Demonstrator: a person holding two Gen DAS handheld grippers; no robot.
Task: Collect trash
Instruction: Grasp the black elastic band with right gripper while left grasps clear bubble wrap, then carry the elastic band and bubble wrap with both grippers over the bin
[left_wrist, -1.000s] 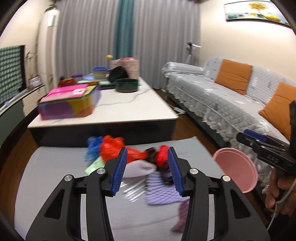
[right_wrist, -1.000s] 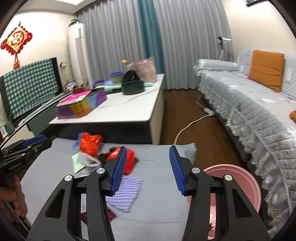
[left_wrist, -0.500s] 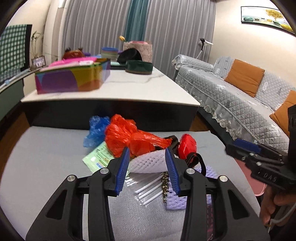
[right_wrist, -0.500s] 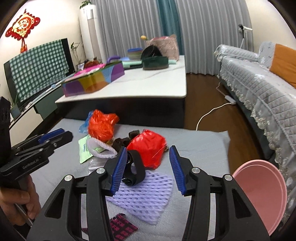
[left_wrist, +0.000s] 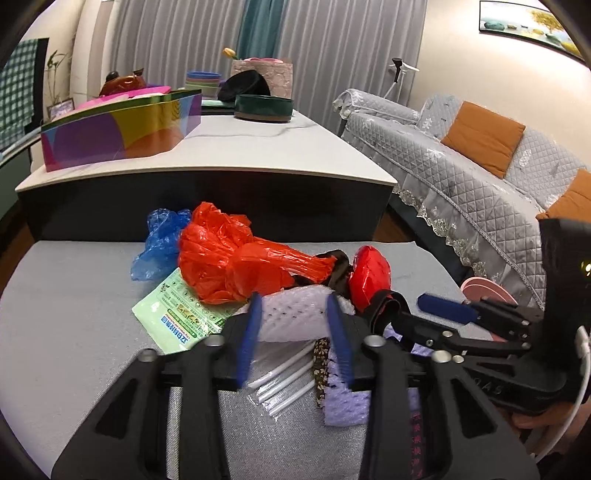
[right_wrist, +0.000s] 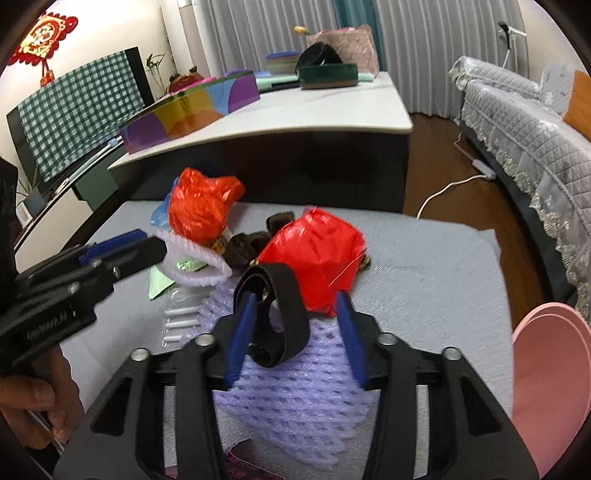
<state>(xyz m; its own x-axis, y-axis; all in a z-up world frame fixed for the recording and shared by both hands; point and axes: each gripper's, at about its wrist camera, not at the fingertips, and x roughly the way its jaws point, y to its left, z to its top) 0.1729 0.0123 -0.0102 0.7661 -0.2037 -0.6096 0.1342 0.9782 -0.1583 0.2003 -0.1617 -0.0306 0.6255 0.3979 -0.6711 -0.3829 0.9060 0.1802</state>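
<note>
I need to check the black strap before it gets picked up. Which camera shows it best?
The right wrist view. There the black strap curls in a full loop between the right claw's open fingers, on the purple foam net. The left wrist view shows only part of it, behind the right claw.

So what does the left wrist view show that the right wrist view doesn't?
Only the left wrist view shows the framed picture on the wall and the green packet's printed face. Only the right wrist view shows the red wall ornament, checked cloth and white floor cable. Both show the orange bag, red bundle, purple foam net and pink bin.
</note>
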